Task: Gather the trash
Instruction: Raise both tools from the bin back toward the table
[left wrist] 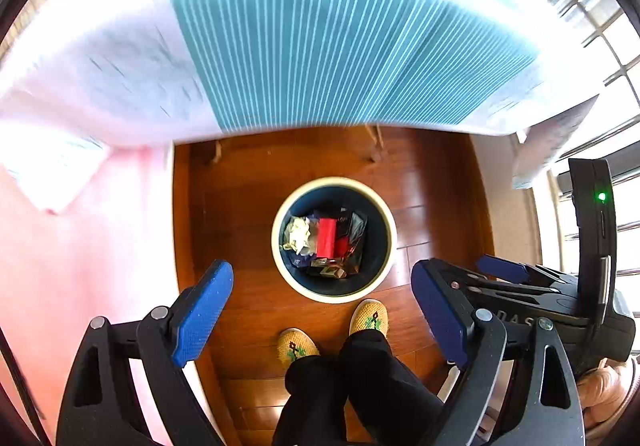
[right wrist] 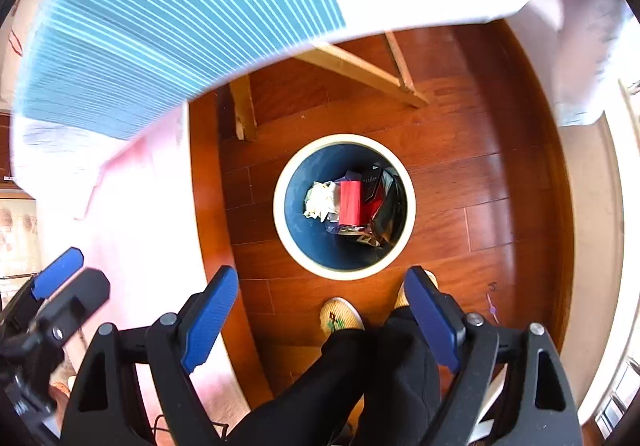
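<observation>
A table draped in a blue-and-white striped cloth overhangs the far side of the wastebasket, and red-brown plank flooring surrounds the basket on every side. The wastebasket, round with a cream rim and dark blue wall, stands upright on the floor just beyond the person's two knitted slippers. Inside it lie the collected pieces: a red carton in the middle, crumpled white paper to one side of that, dark wrappers to the other. The left gripper and the right gripper both point steeply down toward the basket, side by side, neither clearly nearer. Each has its blue pads spread wide with nothing between them. Any remaining trash probably lies away from the basket, out of view.
</observation>
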Available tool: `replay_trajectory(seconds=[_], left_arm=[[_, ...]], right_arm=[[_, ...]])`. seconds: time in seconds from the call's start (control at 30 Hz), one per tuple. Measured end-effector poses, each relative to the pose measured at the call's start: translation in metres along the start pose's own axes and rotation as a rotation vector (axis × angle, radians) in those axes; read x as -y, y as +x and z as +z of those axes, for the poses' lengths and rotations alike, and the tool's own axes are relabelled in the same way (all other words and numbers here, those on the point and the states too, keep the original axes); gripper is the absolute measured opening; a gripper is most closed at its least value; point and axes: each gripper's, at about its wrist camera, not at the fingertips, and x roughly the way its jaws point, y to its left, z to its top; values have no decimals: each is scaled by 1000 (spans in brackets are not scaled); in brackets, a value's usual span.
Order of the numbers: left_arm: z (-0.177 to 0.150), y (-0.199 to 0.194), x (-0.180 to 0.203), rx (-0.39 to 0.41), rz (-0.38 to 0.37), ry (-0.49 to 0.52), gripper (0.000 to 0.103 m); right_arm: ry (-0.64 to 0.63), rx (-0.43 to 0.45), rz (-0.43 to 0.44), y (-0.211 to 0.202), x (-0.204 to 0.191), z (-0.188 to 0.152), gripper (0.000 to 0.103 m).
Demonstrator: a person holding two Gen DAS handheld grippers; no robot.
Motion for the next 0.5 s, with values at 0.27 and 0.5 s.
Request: replay_trajectory(seconds=[0.27,0.5], left_arm=[[15,-122,11,131,-24,88,90],[32,-207,22,300,-19,170,90]], right_arm=[[-33,156,16,-121,-32,-17,86],[-64,408,15,-210,-57,-23,86]])
